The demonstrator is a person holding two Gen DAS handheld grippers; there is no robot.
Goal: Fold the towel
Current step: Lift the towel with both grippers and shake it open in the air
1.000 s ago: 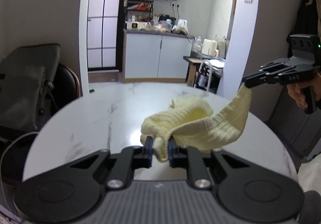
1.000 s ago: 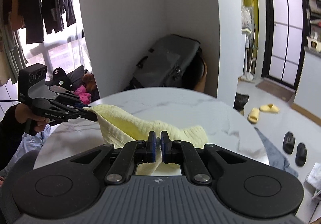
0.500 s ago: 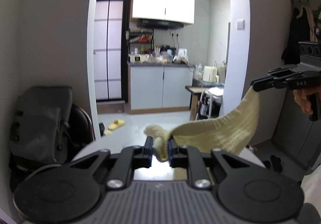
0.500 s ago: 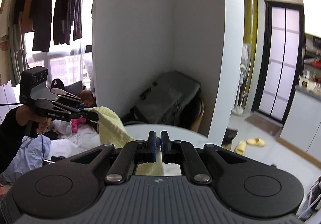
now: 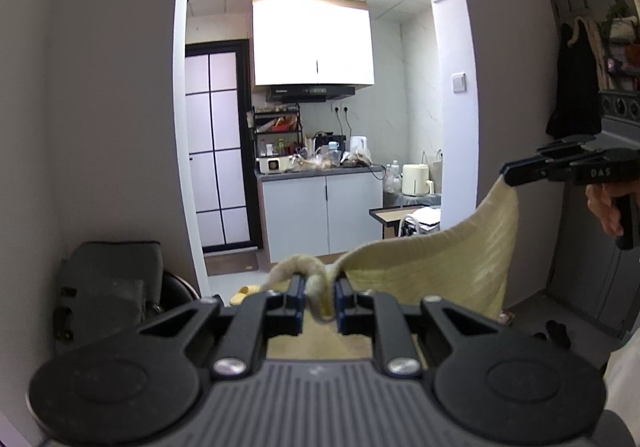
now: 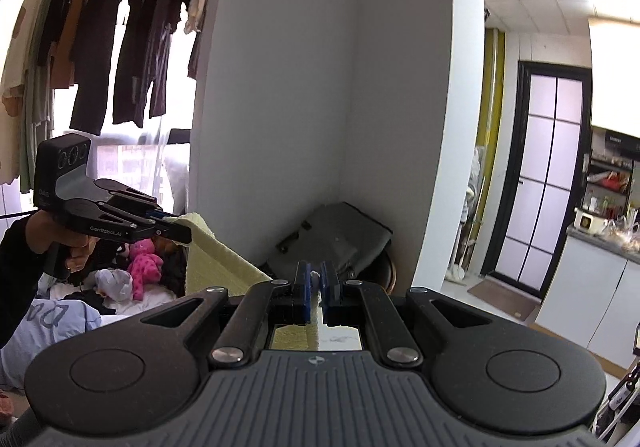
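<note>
In the left wrist view, a grey bag (image 5: 114, 279) leans on a dark chair at lower left. Through the arch at centre stands a kitchen tabletop (image 5: 316, 170) crowded with jars and a kettle, above two white cabinet doors. One yellow slipper (image 5: 245, 293) lies on the floor by the doorway. At bottom centre the left claw (image 5: 319, 297) pinches a bunched corner of the one pale yellow towel (image 5: 448, 267), which rises in a taut sheet toward the right edge, blocking the floor behind it. There the right claw (image 5: 510, 175), held by a hand (image 5: 606, 203), is pressed together on the towel's other corner. A dark coat (image 5: 574, 87) hangs at upper right.

In the right wrist view, a rail of dark clothes (image 6: 120, 31) fills the upper left before a bright window. Below it the left claw (image 6: 182, 231) grips the towel (image 6: 216, 263); a pink plush toy (image 6: 144, 261) lies among laundry beneath. At bottom centre the right claw (image 6: 315, 289) is closed tight on a thin towel edge. The grey bag (image 6: 340, 243) sits behind it. A black-framed sliding door (image 6: 550, 175) stands at right.
</note>
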